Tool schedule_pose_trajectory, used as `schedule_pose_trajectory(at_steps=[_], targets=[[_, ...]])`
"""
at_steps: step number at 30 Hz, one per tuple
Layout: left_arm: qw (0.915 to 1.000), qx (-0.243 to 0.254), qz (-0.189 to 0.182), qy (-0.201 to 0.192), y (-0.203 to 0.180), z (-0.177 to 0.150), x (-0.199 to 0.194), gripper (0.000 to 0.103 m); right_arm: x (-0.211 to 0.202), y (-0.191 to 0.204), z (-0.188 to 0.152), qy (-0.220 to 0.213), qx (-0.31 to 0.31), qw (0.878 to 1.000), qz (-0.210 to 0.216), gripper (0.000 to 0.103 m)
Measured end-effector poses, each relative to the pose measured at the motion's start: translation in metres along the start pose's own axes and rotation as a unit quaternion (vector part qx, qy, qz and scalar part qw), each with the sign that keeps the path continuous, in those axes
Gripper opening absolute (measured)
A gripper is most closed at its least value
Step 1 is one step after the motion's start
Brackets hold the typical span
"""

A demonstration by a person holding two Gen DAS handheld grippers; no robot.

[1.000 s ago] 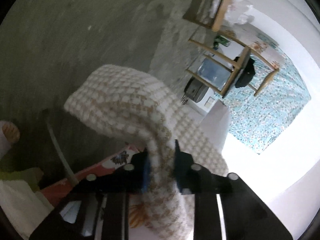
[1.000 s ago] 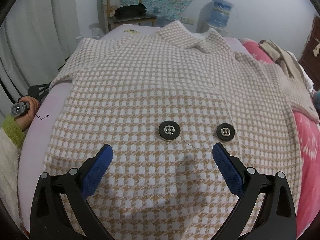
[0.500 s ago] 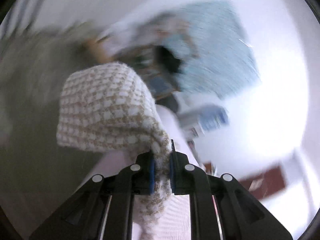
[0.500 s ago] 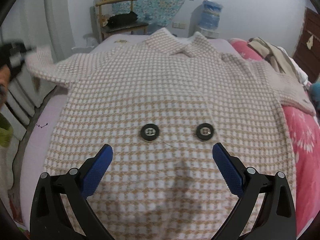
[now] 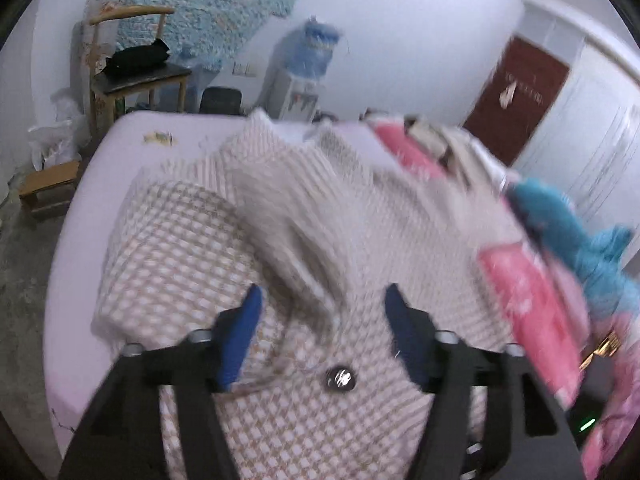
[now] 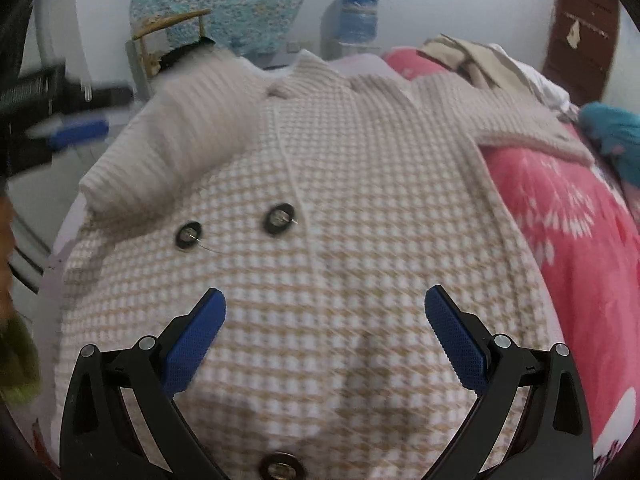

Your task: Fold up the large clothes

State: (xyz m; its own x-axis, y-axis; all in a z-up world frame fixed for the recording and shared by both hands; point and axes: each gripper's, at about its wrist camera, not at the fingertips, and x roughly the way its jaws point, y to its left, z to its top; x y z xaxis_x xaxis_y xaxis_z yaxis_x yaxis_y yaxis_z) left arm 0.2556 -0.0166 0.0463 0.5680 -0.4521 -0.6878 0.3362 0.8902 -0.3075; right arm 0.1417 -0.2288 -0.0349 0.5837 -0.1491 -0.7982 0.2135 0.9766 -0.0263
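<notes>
A large beige-and-white checked jacket with dark round buttons lies spread face up on a bed. Its left sleeve lies folded across the chest, blurred; it also shows in the left wrist view. My left gripper is open and empty just above that sleeve, and appears at the left edge of the right wrist view. My right gripper is open and empty over the jacket's lower front. The right sleeve lies stretched toward the right.
A pink floral quilt covers the bed's right side, with a blue garment and other clothes on it. A wooden chair, a water dispenser, a low stool and a brown door stand beyond the lilac bed.
My left gripper carried the left sleeve up and across onto the jacket's chest, then opened and let it go. My right gripper stayed open and drifted slightly right over the hem.
</notes>
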Motion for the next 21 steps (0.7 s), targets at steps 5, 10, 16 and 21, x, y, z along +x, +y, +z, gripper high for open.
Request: schedule_pose_trajectory(at_steps=[5,10,16,21], targets=[[0.9997,0.002,0.02,0.01,0.006,-0.027,0.003,0.081,0.008,-0.009,-0.01,0.017,-0.004,1.0,-0.006,0.095],[0.9984,-0.029,0.042,0.025,0.022,-0.044,0.001,0.085,0.019,-0.017,-0.014,0.033,0.008,0.999,0.01,0.095],[0.9951,-0.03,0.082,0.047,0.038,-0.071,0.001,0.085,0.008,-0.037,-0.012,0.017,0.009,0.999,0.039,0.095],[0.9934,-0.021,0.112,0.009,0.045,-0.065,-0.019,0.085,-0.007,-0.067,0.04,0.016,0.042,0.986,0.161,0.095]])
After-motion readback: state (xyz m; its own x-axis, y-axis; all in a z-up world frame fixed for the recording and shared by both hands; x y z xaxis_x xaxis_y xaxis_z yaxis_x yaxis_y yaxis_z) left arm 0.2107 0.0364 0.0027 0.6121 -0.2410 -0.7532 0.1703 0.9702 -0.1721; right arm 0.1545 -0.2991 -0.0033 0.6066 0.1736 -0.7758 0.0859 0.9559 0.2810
